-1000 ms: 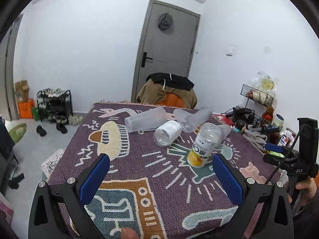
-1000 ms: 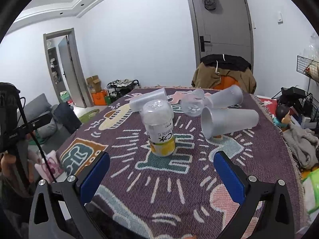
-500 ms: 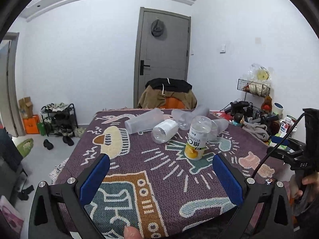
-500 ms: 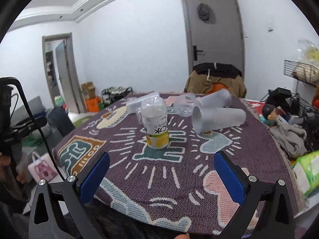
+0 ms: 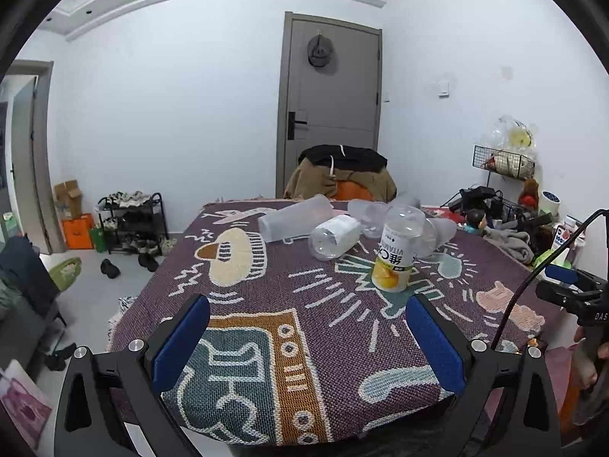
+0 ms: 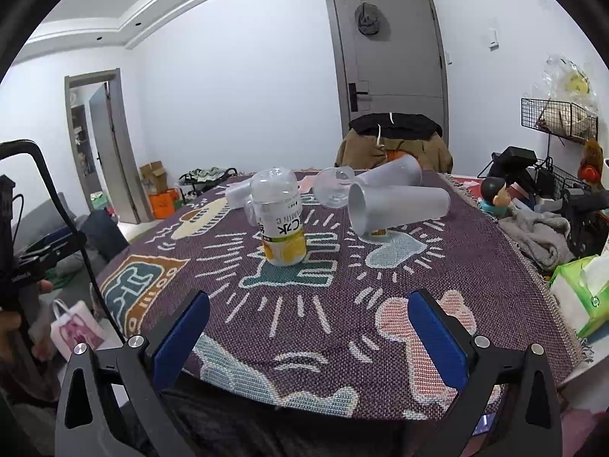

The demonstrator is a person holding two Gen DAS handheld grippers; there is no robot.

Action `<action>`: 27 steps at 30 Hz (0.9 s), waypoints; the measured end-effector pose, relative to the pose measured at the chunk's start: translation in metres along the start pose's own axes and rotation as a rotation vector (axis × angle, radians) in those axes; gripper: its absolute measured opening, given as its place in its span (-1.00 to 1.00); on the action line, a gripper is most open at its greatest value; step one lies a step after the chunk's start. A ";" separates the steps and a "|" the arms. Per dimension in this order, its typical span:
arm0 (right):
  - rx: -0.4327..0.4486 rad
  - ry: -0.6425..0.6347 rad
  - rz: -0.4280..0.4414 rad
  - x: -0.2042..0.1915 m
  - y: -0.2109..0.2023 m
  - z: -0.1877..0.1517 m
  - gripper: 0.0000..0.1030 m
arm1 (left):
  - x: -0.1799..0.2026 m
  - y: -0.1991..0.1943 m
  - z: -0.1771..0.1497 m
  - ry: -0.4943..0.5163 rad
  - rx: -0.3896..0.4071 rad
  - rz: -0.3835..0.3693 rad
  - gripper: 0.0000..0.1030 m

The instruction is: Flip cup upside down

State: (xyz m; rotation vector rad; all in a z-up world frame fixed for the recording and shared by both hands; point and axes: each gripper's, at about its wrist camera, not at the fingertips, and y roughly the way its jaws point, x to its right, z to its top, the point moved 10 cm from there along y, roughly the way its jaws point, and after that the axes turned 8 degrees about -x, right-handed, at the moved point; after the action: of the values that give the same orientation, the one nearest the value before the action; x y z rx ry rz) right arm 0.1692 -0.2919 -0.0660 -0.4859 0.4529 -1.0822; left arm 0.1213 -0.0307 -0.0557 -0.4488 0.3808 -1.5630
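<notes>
Both claws hang back at the near edge of the table point(image 5: 243, 327), which is draped in a purple patterned cloth. The left claw point(image 5: 308, 339) is spread wide, blue pads far apart, nothing between them. The right claw point(image 6: 310, 337) is just as wide and just as empty.

The vitamin C bottle point(image 6: 281, 221) stands upside down near the middle of the table, label inverted, yellow end on the cloth. It sits well ahead of both claws: slightly right of centre in the left wrist view point(image 5: 397, 247), slightly left of centre in the right.

Beside it, on the right claw's side, a frosted cup point(image 6: 396, 205) lies on its side, mouth turned toward the right camera. A second frosted cup point(image 6: 392, 173) lies tipped behind it. From the left wrist view, another frosted cup point(image 5: 297, 221) lies on its side farther back, and a clear bottle point(image 5: 335, 236) lies flat just beside the upright one.

A small clear cup point(image 6: 335, 186) in the cluster is hard to make out. In the left view, the cups behind the standing bottle are mostly hidden by it. A small object under the nearest cup's mouth cannot be identified.
</notes>
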 end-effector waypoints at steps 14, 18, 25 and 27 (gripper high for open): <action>0.027 -0.018 -0.017 -0.004 -0.002 0.010 1.00 | -0.004 0.000 0.000 -0.016 0.007 -0.002 0.99; 0.027 -0.019 -0.017 -0.004 -0.002 0.010 1.00 | -0.006 -0.001 0.000 -0.021 0.006 0.000 0.99; 0.029 -0.021 -0.018 -0.004 -0.002 0.011 1.00 | -0.010 -0.001 0.001 -0.028 0.009 0.004 0.99; 0.030 -0.023 -0.018 -0.004 -0.002 0.012 1.00 | -0.010 -0.001 0.001 -0.028 0.008 0.004 0.99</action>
State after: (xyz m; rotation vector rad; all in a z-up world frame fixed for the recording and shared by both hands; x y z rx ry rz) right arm 0.1733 -0.2870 -0.0546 -0.4764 0.4118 -1.0982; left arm 0.1211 -0.0205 -0.0549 -0.4627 0.3541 -1.5520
